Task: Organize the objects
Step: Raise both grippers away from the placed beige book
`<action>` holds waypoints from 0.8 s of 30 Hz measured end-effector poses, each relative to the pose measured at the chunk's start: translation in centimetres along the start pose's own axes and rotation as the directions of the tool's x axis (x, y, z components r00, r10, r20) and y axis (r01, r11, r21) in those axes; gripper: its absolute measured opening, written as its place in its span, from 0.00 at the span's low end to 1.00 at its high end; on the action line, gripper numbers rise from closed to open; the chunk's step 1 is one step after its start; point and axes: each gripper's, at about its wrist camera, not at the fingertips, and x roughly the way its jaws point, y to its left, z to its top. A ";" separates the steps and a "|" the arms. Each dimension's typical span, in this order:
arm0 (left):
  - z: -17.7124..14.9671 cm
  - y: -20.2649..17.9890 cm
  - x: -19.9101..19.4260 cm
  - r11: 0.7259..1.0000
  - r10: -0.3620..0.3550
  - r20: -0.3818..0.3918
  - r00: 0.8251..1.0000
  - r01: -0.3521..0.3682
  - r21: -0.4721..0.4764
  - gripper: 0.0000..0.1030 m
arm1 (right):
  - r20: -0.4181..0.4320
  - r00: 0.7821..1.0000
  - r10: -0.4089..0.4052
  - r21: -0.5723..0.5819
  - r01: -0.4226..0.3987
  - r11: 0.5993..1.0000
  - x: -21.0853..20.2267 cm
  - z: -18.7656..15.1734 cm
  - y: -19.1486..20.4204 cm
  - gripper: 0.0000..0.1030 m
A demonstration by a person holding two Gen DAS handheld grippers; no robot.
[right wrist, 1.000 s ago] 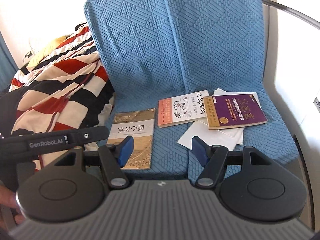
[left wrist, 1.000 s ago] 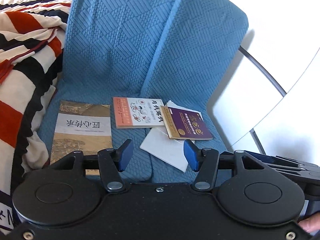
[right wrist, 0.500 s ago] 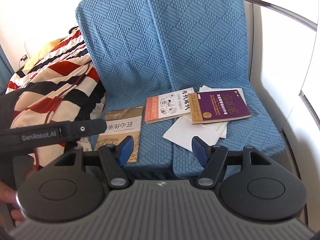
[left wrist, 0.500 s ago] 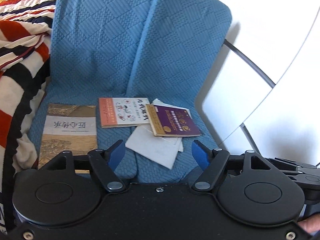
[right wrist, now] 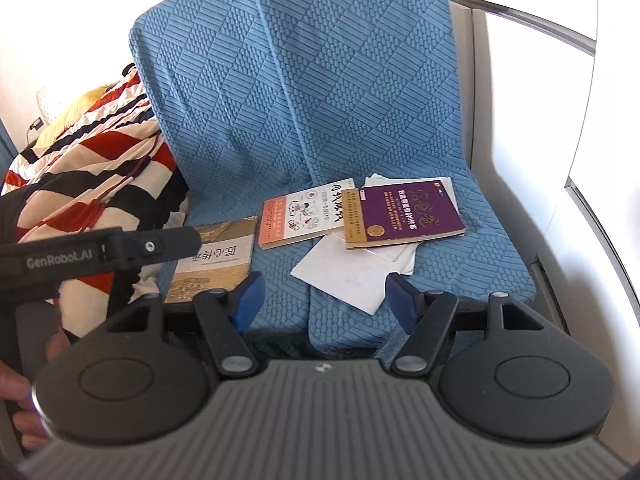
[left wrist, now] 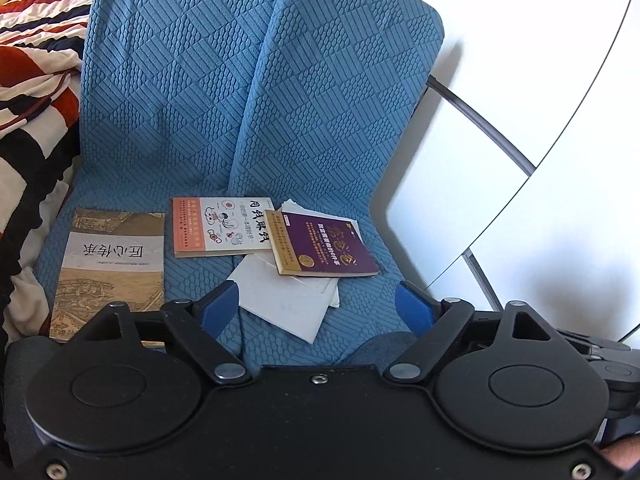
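Three books lie on the blue sofa seat [left wrist: 360,344]: a tan book [left wrist: 112,268] [right wrist: 216,262] at the left, an orange-and-white book [left wrist: 222,226] [right wrist: 306,212] in the middle, and a purple book [left wrist: 324,244] [right wrist: 404,214] at the right. The purple book rests on white paper sheets [left wrist: 286,306] [right wrist: 352,278]. My left gripper [left wrist: 318,306] hovers above the seat's front edge, its jaws opening with nothing between them. My right gripper [right wrist: 322,294] is open and empty, also near the front edge. In the right wrist view the left gripper's black body [right wrist: 100,254] crosses the left side.
A red, black and cream striped blanket [left wrist: 28,92] [right wrist: 92,168] is heaped at the sofa's left. Two blue back cushions [left wrist: 224,80] stand upright behind the books. A white wall with a grey rail [left wrist: 488,128] borders the right. A hand [right wrist: 16,392] shows at the lower left.
Both grippers have shifted right along the sofa, so the books sit further left in view. The left gripper's fingers have spread wider. The books and paper have not moved.
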 end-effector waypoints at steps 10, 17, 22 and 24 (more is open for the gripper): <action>0.2 -2.6 1.7 1.000 0.009 0.025 1.000 -0.010 0.021 0.99 | 0.012 1.000 -0.014 -0.003 0.014 1.000 0.1 0.9 -2.7 1.00; 0.8 -3.3 4.5 1.000 -0.003 -0.014 1.000 0.003 -0.012 0.99 | -0.002 0.999 -0.032 0.035 0.032 0.999 1.0 1.6 -5.3 1.00; 1.3 -3.3 6.5 0.999 0.011 -0.027 1.000 -0.012 -0.029 0.99 | 0.011 1.000 -0.019 0.073 0.018 0.997 2.2 1.8 -7.1 1.00; 1.4 -3.0 7.4 0.999 0.025 -0.032 0.999 -0.026 -0.042 0.99 | 0.007 1.000 -0.015 0.072 0.015 0.997 2.8 1.9 -7.6 1.00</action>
